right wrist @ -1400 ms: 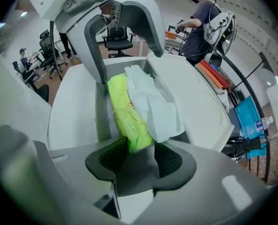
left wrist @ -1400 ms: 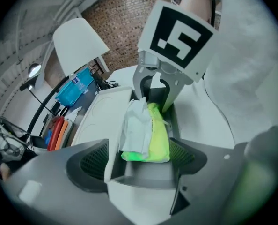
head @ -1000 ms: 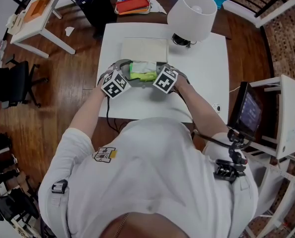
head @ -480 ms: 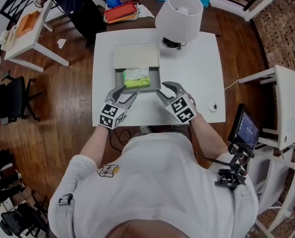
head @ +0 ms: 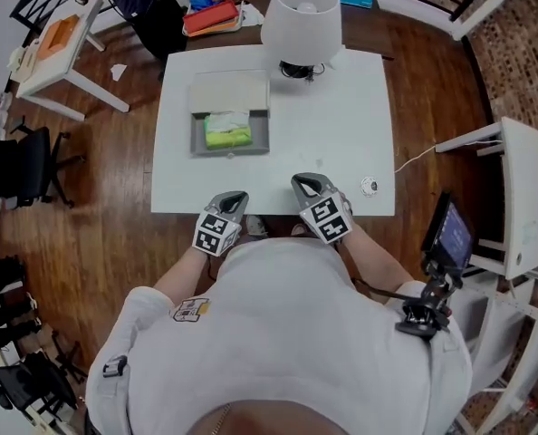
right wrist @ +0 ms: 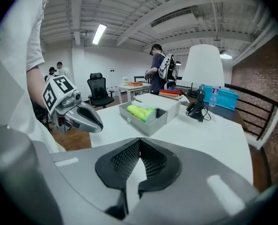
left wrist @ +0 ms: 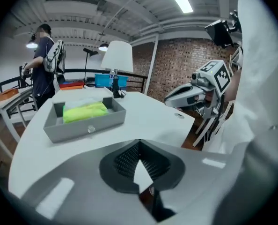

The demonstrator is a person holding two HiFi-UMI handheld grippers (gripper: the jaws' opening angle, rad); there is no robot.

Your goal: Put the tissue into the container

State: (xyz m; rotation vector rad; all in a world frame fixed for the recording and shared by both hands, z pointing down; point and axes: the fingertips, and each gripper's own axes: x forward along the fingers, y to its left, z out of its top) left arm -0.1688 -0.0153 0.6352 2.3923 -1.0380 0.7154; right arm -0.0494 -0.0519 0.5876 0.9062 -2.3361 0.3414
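Note:
An open grey container [head: 196, 138] sits on the white table's far left, with a green-and-white tissue pack [head: 226, 131] lying inside it. Both grippers rest at the near table edge, well short of the container. My left gripper [head: 236, 198] is shut with nothing between its pads. My right gripper [head: 303, 183] is likewise shut and empty. The left gripper view has the container [left wrist: 85, 123] and tissue pack [left wrist: 85, 111] ahead to the left, beyond my left gripper [left wrist: 139, 143]. From my right gripper [right wrist: 139, 143] the container [right wrist: 143, 122] and tissue pack [right wrist: 140, 111] lie ahead.
A white table lamp [head: 301, 12] stands at the table's [head: 332, 125] far edge, right of the container. A small round object [head: 369, 186] lies near the front right corner. A side stand with a screen [head: 452, 234] is at the right. A person [right wrist: 157, 71] stands at another table behind.
Both grippers drew back from the container to the near table edge and their jaws closed on nothing. The tissue pack stayed in the container.

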